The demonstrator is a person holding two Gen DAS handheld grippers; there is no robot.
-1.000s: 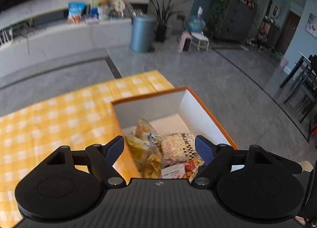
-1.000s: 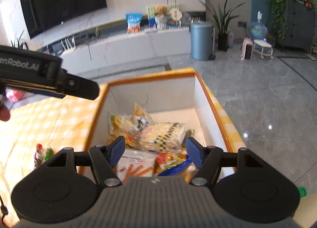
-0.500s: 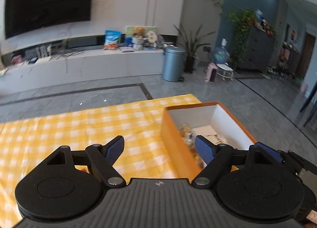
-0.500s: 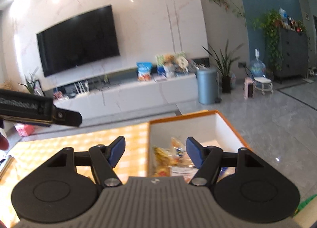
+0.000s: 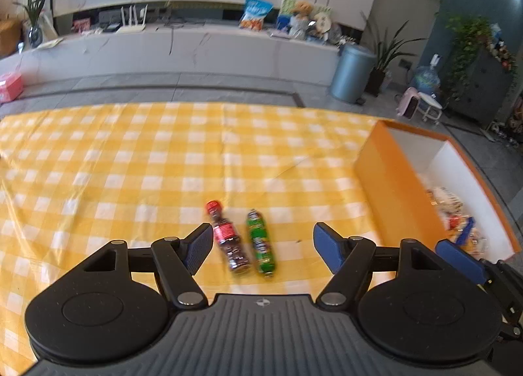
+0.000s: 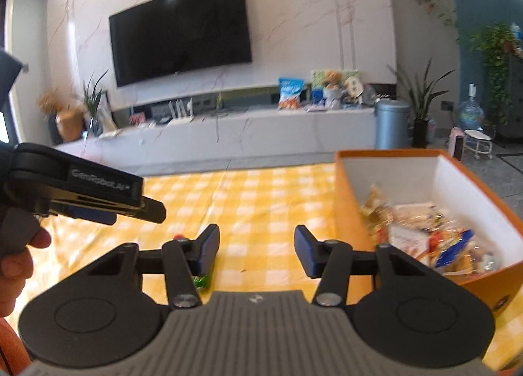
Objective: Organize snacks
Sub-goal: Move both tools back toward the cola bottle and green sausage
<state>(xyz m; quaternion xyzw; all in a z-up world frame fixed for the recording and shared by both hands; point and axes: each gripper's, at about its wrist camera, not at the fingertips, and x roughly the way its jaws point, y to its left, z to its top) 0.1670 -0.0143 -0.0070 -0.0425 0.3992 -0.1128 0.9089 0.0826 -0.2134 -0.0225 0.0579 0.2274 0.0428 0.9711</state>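
Note:
Two small bottles lie side by side on the yellow checked tablecloth (image 5: 130,163): a red-capped dark one (image 5: 225,238) and a green one (image 5: 260,242). My left gripper (image 5: 261,247) hovers over them with its jaws closing; the pads touch neither bottle. An orange box (image 5: 392,186), white inside, stands at the right with several snack packets (image 6: 425,235) in it. My right gripper (image 6: 256,253) is left of the box (image 6: 346,212), its jaws closing on nothing. Below its left finger peeks the green bottle (image 6: 201,281). The left gripper's body (image 6: 81,193) shows at the left.
A hand (image 6: 16,265) holds the left gripper's handle. Beyond the table's far edge is grey floor, then a long white TV console (image 6: 228,134) with snack bags, a blue-grey bin (image 5: 351,73) and potted plants. The right gripper's blue pad (image 5: 457,256) sits near the box's front.
Both views swung left, away from above the box and onto the tablecloth. The two bottles came into the left wrist view. Both grippers' jaws stand narrower than before.

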